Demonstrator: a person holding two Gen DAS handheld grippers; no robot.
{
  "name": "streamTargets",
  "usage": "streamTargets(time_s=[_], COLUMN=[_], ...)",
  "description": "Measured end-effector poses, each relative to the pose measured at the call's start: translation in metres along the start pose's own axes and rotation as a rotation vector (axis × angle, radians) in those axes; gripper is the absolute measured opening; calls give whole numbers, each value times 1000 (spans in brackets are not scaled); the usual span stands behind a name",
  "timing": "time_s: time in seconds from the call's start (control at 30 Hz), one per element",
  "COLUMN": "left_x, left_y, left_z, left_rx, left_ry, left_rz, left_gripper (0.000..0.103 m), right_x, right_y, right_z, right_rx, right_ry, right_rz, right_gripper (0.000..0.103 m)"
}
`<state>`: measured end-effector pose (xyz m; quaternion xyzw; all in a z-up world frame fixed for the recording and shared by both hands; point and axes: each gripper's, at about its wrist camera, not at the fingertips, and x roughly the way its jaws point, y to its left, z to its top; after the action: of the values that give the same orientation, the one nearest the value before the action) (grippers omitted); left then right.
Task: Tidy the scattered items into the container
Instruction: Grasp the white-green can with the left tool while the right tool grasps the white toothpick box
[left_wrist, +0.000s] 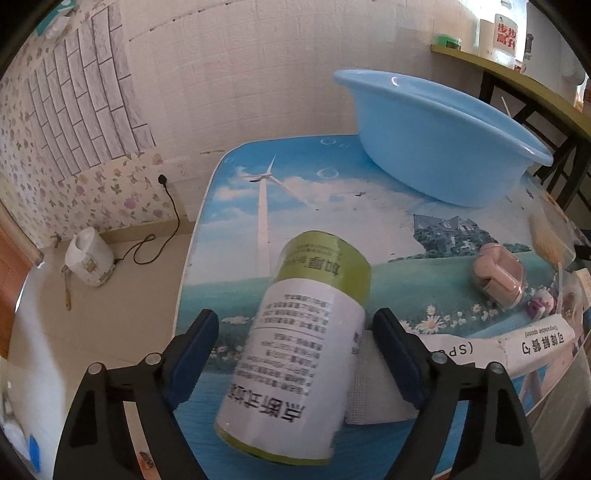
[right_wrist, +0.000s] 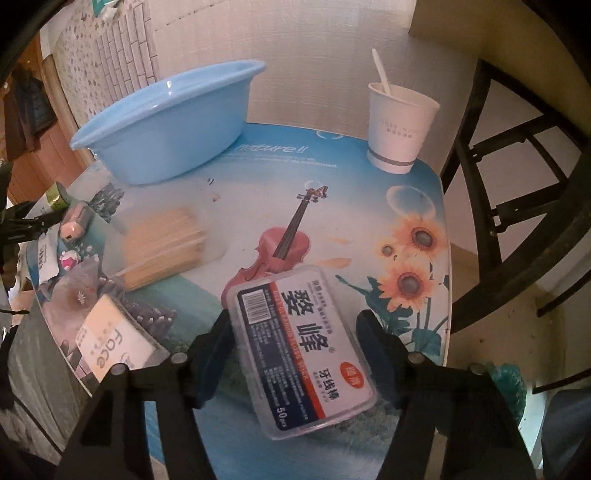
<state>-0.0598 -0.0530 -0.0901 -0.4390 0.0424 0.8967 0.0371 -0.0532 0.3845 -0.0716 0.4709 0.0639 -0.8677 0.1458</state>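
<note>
Both wrist views look down close over the worktop (left_wrist: 207, 229) from its near edge, left facing the left edge, right the far-right corner; both share the blue basin (left_wrist: 436, 147).

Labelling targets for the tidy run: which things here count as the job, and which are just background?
Job:
- blue basin
- green-capped roll, between the open left claw
- floss box, between the open right claw
- bundle of sticks
- pink case

Background:
- paper cup with spoon
- white bucket on the floor
- black chair
</note>
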Motion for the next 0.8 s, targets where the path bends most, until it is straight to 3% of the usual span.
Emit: streamTargets(time_s=[0.33, 0.4, 0.47, 0.53, 0.8], left_x=[2, 1, -3, -5, -7], left_y=[8, 8, 8, 7, 4], left_z=[-6, -6, -6, -5, -1], left_rx=[-54, -44, -25, -11, 2], left_ry=[-30, -36, -44, -47, -44], left_rz=[-24, -39, -65, -76, -112], left_gripper=[94, 88, 67, 57, 47], right_x=[-10, -11, -11, -12, -23], right_y=[11, 13, 12, 13, 17], right_z=[-13, -14, -13, -12, -7], right_rx=[124, 157, 178, 199, 272], right_ry=[-58, -71, -76, -75, -88], right_rz=[-64, -63, -57, -54, -77], right_gripper=[59, 58, 56, 56, 56])
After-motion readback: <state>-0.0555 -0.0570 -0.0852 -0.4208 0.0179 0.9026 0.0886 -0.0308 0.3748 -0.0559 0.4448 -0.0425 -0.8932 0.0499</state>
